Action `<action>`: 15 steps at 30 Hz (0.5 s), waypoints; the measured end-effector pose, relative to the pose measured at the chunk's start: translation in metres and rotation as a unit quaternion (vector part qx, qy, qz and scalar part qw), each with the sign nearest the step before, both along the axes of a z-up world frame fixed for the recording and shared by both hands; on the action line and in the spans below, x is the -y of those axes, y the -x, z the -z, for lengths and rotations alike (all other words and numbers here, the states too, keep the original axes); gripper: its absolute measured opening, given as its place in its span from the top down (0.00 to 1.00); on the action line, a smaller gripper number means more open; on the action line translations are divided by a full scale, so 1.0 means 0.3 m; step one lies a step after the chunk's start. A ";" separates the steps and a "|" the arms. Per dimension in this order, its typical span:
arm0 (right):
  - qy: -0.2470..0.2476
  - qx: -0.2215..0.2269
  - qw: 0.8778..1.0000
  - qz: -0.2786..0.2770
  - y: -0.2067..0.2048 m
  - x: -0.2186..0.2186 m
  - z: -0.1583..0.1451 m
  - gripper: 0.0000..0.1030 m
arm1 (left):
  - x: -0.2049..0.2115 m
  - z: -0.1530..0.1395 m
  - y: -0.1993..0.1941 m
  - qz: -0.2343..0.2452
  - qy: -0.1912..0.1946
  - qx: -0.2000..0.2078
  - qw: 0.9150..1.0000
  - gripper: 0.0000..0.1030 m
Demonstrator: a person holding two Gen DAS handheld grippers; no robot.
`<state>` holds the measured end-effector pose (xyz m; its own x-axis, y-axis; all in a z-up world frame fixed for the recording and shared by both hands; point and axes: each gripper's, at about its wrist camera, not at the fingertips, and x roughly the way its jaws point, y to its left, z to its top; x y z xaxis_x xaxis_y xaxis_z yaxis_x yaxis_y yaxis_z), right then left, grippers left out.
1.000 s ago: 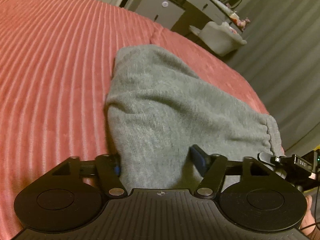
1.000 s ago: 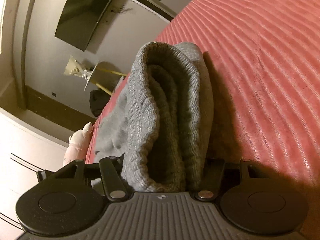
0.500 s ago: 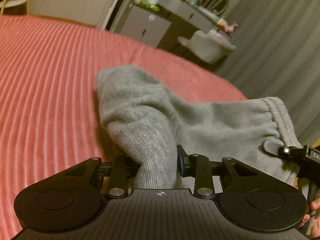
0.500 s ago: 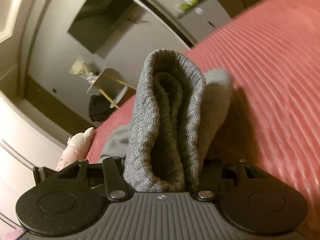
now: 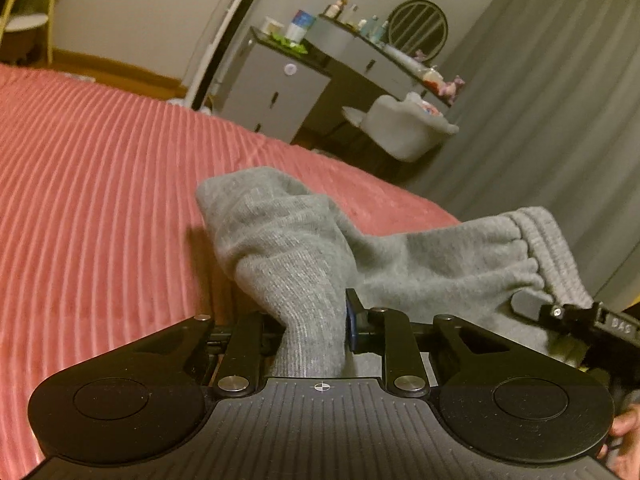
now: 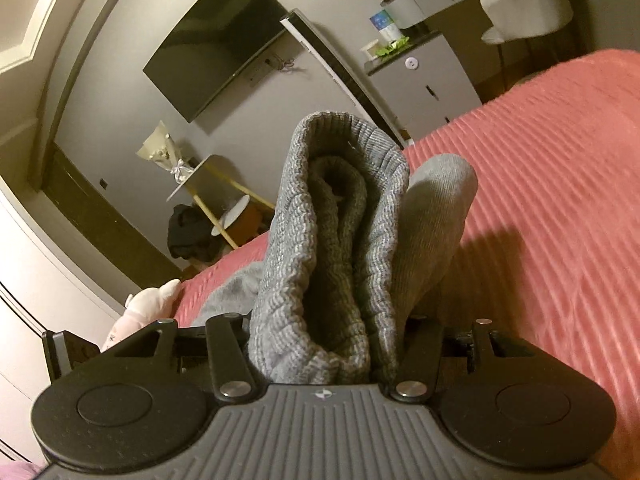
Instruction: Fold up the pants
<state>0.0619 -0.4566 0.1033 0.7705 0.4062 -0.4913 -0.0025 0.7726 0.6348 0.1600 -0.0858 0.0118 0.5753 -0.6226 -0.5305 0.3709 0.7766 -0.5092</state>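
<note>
Between the left claw's (image 5: 310, 328) fingers a bunched edge of the soft grey knit sweatpants (image 5: 432, 256) is pinched, raised off the ribbed coral-red bedspread (image 5: 100, 200); their elastic waistband trails right, toward the right claw's tip (image 5: 560, 314). Ahead of the right claw (image 6: 326, 344), clenched on thick ribbed folds, more cloth (image 6: 436, 216) hangs. Judged mid-fold: next, carry both corners across and lay them flat. A pink plush toy (image 6: 144, 308) sits left, nothing blocking.
</note>
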 end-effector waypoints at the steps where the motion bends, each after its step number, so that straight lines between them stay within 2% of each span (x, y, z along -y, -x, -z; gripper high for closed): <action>1: 0.006 0.002 1.000 -0.001 -0.008 -0.005 -0.005 0.48 | 0.007 -0.003 -0.006 -0.002 -0.002 0.000 1.000 0.77; 4: 0.022 0.008 1.000 0.003 -0.026 0.004 -0.003 0.48 | 0.024 -0.004 -0.013 -0.018 -0.036 0.009 0.999 0.75; 5: 0.025 0.009 1.000 0.007 -0.033 0.011 0.001 0.48 | 0.029 0.003 -0.018 -0.028 -0.051 0.009 0.998 0.68; 6: 0.031 0.009 0.999 0.013 -0.040 0.019 0.008 0.45 | 0.031 0.012 -0.023 -0.045 -0.072 0.006 0.996 0.54; 7: 0.046 0.007 0.999 0.021 -0.049 0.024 0.018 0.42 | 0.033 0.025 -0.027 -0.070 -0.103 0.001 0.992 0.49; 9: 0.104 -0.020 0.992 0.064 -0.054 0.029 0.041 0.19 | 0.038 0.045 -0.005 -0.111 -0.178 0.012 0.978 0.29; 10: 0.135 -0.029 0.985 0.098 -0.039 0.035 0.044 0.13 | 0.042 0.052 0.013 -0.113 -0.205 0.018 0.972 0.25; 11: 0.163 -0.027 0.979 0.123 -0.012 0.035 0.043 0.08 | 0.045 0.059 0.035 -0.110 -0.218 0.022 0.969 0.20; 12: 0.176 -0.019 0.976 0.128 0.009 0.029 0.042 0.08 | 0.046 0.067 0.061 -0.105 -0.220 0.022 0.970 0.18; 15: 0.204 -0.004 0.973 0.107 0.068 -0.016 0.058 0.06 | 0.071 0.099 0.112 -0.081 -0.213 -0.001 0.974 0.13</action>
<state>0.0414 -0.4517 0.0860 0.8118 0.0066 -0.5839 0.1903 0.9424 0.2751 0.1264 -0.1070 -0.0178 0.6471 -0.2470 -0.7213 0.2249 0.9658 -0.1290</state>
